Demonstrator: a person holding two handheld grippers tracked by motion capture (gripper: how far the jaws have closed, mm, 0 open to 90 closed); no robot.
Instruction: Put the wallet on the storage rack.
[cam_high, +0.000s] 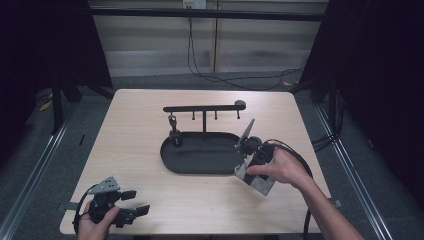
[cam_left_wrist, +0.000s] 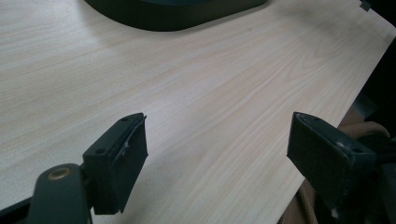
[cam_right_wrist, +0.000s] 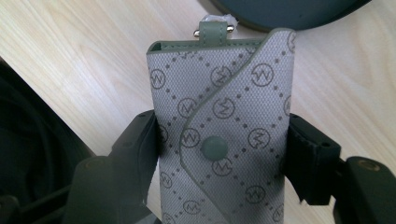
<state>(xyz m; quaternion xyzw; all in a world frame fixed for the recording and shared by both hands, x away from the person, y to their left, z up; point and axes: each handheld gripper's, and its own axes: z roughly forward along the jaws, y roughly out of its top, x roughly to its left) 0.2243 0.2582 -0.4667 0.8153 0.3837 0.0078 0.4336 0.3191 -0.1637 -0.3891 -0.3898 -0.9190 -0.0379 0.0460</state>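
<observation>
The right gripper (cam_right_wrist: 219, 154) is clamping a grey monogram key case (cam_right_wrist: 222, 130) by its sides — light, soft, slightly slippery; the left gripper (cam_left_wrist: 217, 149) is resting open, empty, on the bench (cam_left_wrist: 210, 79).

A pale wood table (cam_high: 150, 200) stands on grey floor (cam_high: 75, 120) between dark curtains (cam_high: 45, 45), with a light panelled wall (cam_high: 150, 40) behind and black cables (cam_high: 225, 77) trailing below it.

Dim dark surroundings, evenly lit table (cam_high: 150, 115), soft shadows, slightly soft focus, close foreground blurred
</observation>
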